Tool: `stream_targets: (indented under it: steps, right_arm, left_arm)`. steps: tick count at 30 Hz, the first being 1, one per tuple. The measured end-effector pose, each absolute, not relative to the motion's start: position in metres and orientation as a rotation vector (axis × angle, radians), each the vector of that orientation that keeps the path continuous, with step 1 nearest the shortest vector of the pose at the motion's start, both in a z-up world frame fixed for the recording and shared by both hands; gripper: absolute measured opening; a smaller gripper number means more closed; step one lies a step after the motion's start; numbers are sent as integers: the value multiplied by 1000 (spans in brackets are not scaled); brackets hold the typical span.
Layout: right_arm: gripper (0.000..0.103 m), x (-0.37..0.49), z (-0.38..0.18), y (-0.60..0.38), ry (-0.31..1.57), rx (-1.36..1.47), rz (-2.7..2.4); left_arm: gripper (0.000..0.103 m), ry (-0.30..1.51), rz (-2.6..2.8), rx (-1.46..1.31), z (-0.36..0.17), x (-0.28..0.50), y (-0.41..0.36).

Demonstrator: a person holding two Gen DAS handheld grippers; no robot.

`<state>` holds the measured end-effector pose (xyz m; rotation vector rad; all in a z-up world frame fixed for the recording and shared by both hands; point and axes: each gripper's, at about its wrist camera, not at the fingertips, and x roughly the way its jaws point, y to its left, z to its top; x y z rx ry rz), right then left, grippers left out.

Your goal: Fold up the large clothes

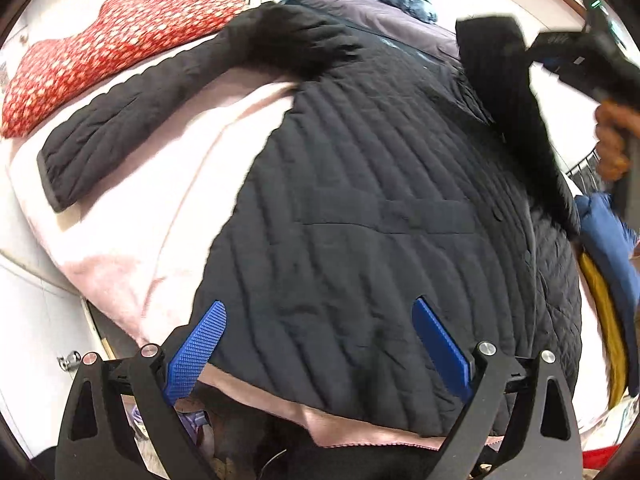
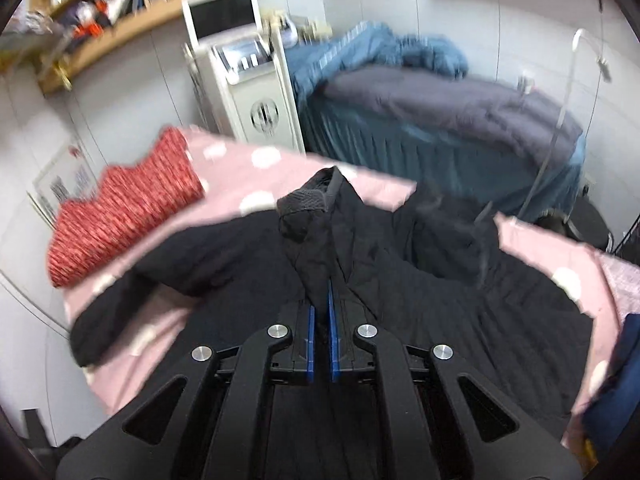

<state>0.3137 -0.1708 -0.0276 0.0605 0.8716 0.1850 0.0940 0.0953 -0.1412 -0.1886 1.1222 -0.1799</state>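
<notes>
The black quilted padded jacket (image 1: 360,208) lies spread on the pink bedcover (image 1: 132,216); the right gripper (image 2: 322,300) is clamped on its lifted sleeve (image 2: 316,232), while the left gripper (image 1: 320,320) hovers with jaws apart.

Red pillow (image 1: 116,48) beside jacket (image 1: 360,200)

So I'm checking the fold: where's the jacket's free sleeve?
In the left wrist view, the free sleeve lies stretched out left of the black jacket on the pink cover, beside the red patterned cloth.
</notes>
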Motion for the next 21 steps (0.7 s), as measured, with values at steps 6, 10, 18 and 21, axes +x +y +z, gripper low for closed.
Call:
stream_targets:
  steps: [6, 10, 18, 21]
  right_arm:
    - [88, 325, -74, -171, 988, 142, 173]
    - [88, 300, -82, -181, 958, 167, 228]
    - [88, 267, -101, -251, 988, 138, -75]
    - [88, 253, -117, -282, 1021, 135, -190]
  left_arm:
    - [92, 1125, -168, -192, -146, 94, 99]
    - [92, 1116, -161, -187, -145, 97, 96]
    - [92, 976, -202, -203, -103, 131, 79]
    - [92, 927, -274, -141, -86, 159, 45]
